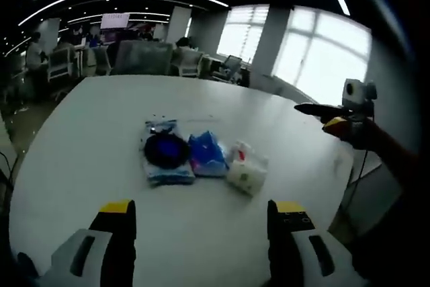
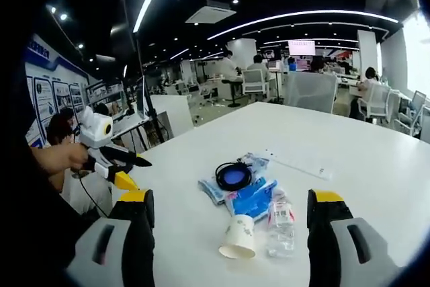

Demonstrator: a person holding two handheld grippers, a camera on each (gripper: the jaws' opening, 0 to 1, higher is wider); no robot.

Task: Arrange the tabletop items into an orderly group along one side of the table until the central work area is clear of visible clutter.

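Note:
A small cluster lies mid-table. In the right gripper view it holds a black coiled cable on a blue-and-white packet, a blue packet, a paper cup on its side and a clear plastic bottle lying down. The left gripper view shows the same cable, blue packet and the cup and bottle together. My left gripper is open, short of the cluster. My right gripper is open too, over the near table. Each holds nothing.
The white round table has bare surface all round the cluster. A long white strip lies beyond the items. Office chairs, desks and seated people fill the room behind. Windows stand past the far edge.

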